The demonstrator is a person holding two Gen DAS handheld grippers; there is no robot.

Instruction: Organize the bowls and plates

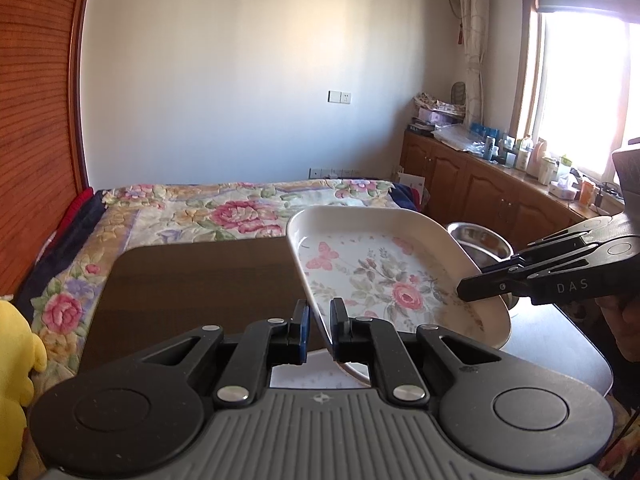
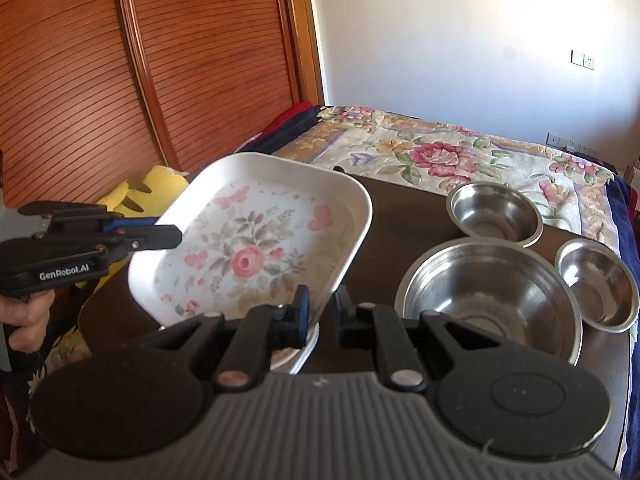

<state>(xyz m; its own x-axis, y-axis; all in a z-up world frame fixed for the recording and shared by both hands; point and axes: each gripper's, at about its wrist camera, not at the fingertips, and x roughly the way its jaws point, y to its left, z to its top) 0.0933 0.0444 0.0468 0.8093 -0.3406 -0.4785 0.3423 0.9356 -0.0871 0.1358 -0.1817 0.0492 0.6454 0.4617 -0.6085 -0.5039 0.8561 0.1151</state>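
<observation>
Both grippers' fingers (image 1: 339, 322) clamped on tilted floral plate (image 2: 248, 240) edges (second plate underneath mostly hidden).

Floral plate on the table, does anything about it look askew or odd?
Yes. The floral plate is tilted, its far edge raised off the dark table. Both tools grip opposite rims: the left tool and the right tool. The three steel bowls sit upright; nothing spilled.
</observation>
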